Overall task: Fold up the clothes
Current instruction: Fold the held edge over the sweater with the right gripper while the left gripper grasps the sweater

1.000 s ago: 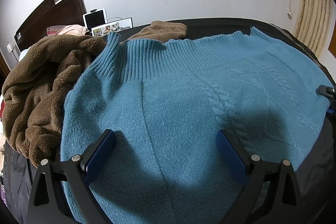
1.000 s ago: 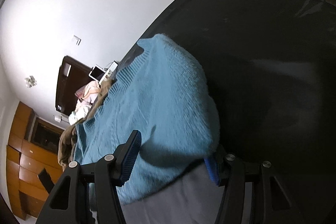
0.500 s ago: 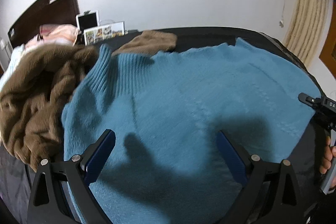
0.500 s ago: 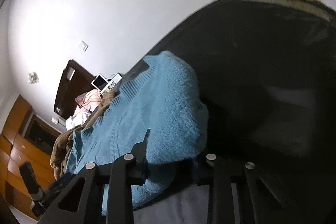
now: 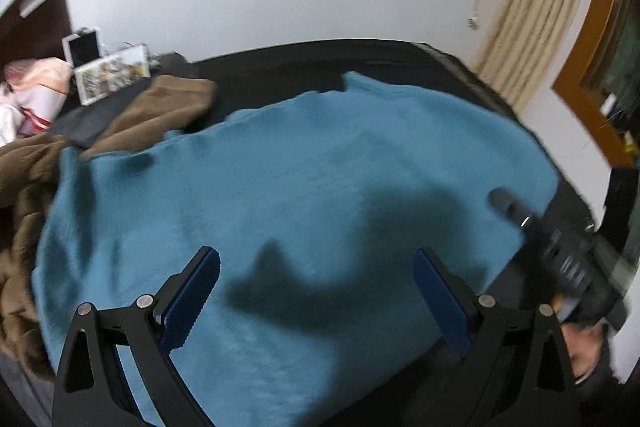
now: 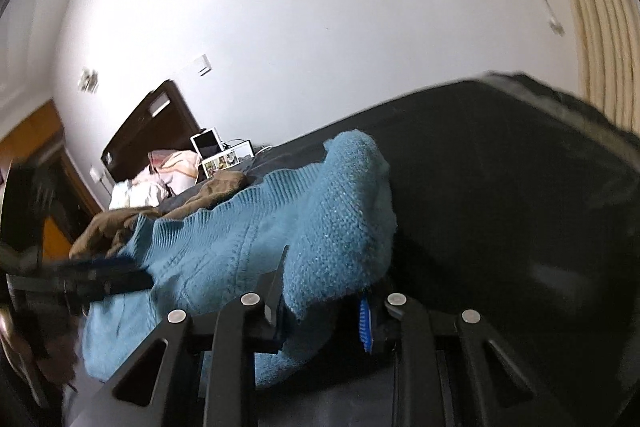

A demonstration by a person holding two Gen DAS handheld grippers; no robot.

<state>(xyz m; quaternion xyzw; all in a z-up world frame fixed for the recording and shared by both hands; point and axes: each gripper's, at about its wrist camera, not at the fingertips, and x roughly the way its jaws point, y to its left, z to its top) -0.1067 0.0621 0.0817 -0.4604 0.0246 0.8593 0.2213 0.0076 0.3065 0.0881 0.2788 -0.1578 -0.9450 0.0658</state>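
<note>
Blue sweater is lying spread across dark bed cover, ribbed collar end pointing toward far wall. Brown fleece is bunching at its left edge, touching it; brown folded garment is sitting just beyond the collar.

L gripper is hovering over the near part of the sweater w/ jaws wide apart, nothing btwn them. Judging it's waiting or lining up for its own edge, not gripping yet. Its shadow is falling on the knit, so it's prob. close above; contact can't be told.

R gripper is sitting at the sweater's right edge, jaws drawn nearly together w/ blue knit bunched btwn them, so clamped on sweater edge. Cloth is rising in a hump just ahead of the fingers, so the edge seems lifted off the cover, prob. to carry that side over toward the middle. In L view, R gripper is showing blurred at the right edge.

Judgement: first side fold is starting; sweater isn't folded yet. Soft thick knit is likely to sag and drag if only one corner is pulled. Risk: fleece at left is getting caught in the fold.

Photo frame and tablet are standing at far left, well apart.
</note>
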